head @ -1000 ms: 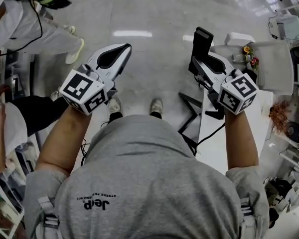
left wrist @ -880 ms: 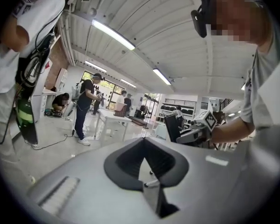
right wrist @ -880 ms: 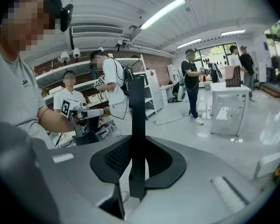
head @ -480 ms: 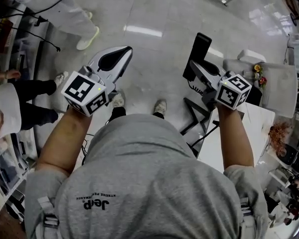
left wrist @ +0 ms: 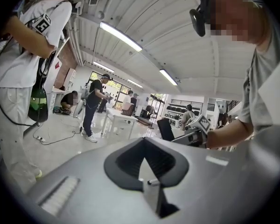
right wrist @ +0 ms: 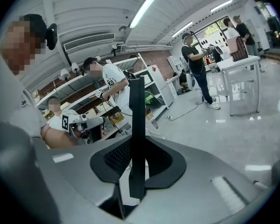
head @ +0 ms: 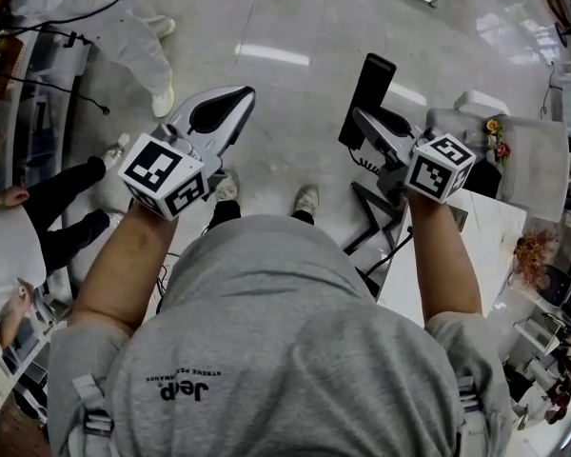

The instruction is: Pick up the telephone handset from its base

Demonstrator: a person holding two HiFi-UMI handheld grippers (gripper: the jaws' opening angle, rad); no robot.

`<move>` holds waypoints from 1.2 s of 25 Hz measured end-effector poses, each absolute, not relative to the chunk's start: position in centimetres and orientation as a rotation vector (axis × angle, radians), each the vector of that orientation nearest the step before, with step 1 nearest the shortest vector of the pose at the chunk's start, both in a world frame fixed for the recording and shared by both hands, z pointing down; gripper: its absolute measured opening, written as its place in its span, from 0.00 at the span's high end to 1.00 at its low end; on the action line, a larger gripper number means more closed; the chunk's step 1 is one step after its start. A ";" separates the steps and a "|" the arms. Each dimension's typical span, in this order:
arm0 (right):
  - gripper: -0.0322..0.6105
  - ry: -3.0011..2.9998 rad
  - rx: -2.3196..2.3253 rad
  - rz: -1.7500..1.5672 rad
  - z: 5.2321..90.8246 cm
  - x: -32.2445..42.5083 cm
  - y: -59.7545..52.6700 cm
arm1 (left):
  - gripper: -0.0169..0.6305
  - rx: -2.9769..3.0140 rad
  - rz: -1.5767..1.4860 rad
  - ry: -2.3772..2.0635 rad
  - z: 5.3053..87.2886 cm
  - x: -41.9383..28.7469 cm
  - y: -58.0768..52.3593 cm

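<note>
- A slim black telephone handset [head: 370,86] is pinched at its lower end by the grey right gripper [head: 360,122], with most of its length standing up beyond the jaws.
- It is carried out over the pale glossy floor [head: 295,27], away from the white desk [head: 428,265]; its base cannot be made out for certain.
- A slip is judged the main risk: the handset is gripped across a thin section near one end, so it could pivot or slide out under a jolt or a quick wrist turn and be dropped to the floor.
- A second risk comes from the coiled black cord [head: 364,163] seen hanging below the right gripper: if it is drawn taut, the handset could be tugged from the jaws, or whatever it is tied to could be dragged off the desk.
- The grey left gripper [head: 238,95] is held pressed together on nothing, so no support is offered by it if the hold fails.
- Counted: one handset, one cord, two grippers, one desk beside the person.
</note>
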State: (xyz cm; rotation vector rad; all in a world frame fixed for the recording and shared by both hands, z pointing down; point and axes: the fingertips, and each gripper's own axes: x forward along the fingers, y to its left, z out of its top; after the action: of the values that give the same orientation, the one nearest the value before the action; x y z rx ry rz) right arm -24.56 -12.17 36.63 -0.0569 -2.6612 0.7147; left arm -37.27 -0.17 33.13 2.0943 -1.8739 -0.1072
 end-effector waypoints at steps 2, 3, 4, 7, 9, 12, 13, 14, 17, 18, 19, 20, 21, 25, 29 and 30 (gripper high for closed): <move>0.83 -2.663 -0.050 0.723 36.9 -24.3 -12.2 | 0.89 2.104 -0.109 -1.864 33.3 -37.0 -0.4; 0.83 -2.663 -0.046 0.725 37.1 -24.3 -12.4 | 0.89 2.109 -0.107 -1.859 33.5 -36.9 -0.6; 0.83 -2.663 -0.042 0.726 37.3 -24.2 -12.5 | 0.89 2.114 -0.105 -1.854 33.7 -36.9 -0.7; 0.83 -2.663 -0.030 0.730 37.3 -23.5 -12.5 | 0.89 2.124 -0.107 -1.845 33.5 -36.3 -1.0; 0.83 -2.665 -0.024 0.732 37.2 -23.2 -12.5 | 0.89 2.128 -0.107 -1.842 33.4 -36.1 -1.0; 0.83 -2.670 -0.021 0.730 37.1 -23.1 -12.5 | 0.89 2.133 -0.104 -1.837 33.4 -35.9 -1.0; 0.83 -2.671 -0.020 0.729 37.1 -23.1 -12.5 | 0.89 2.135 -0.102 -1.835 33.4 -35.9 -1.0; 0.83 -2.673 -0.020 0.728 37.1 -23.1 -12.5 | 0.89 2.137 -0.101 -1.834 33.4 -35.9 -1.0; 0.83 -2.673 -0.019 0.729 37.2 -23.0 -12.5 | 0.89 2.139 -0.100 -1.828 33.6 -35.8 -1.1; 0.83 -2.673 -0.020 0.730 37.2 -23.0 -12.5 | 0.89 2.140 -0.100 -1.827 33.6 -35.8 -1.2; 0.83 -2.672 -0.020 0.730 37.3 -23.0 -12.5 | 0.89 2.142 -0.099 -1.826 33.6 -35.8 -1.2; 0.83 -2.672 -0.019 0.731 37.3 -23.0 -12.5 | 0.89 2.143 -0.098 -1.825 33.6 -35.8 -1.2; 0.83 -2.672 -0.018 0.732 37.3 -23.0 -12.6 | 0.89 2.144 -0.097 -1.825 33.6 -35.8 -1.2; 0.83 -2.674 -0.013 0.727 37.3 -22.9 -12.6 | 0.89 2.144 -0.098 -1.819 33.7 -35.7 -1.2; 0.83 -2.677 -0.011 0.718 37.1 -22.9 -12.4 | 0.89 2.146 -0.099 -1.815 33.6 -35.7 -1.1; 0.83 -2.678 -0.012 0.717 37.1 -22.9 -12.4 | 0.89 2.148 -0.098 -1.815 33.6 -35.7 -1.2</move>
State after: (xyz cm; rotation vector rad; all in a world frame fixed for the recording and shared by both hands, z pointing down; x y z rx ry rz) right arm -22.92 -12.44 37.14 -0.0119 -2.6778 0.7170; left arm -35.66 -1.16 33.57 2.1476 -1.8151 -0.0977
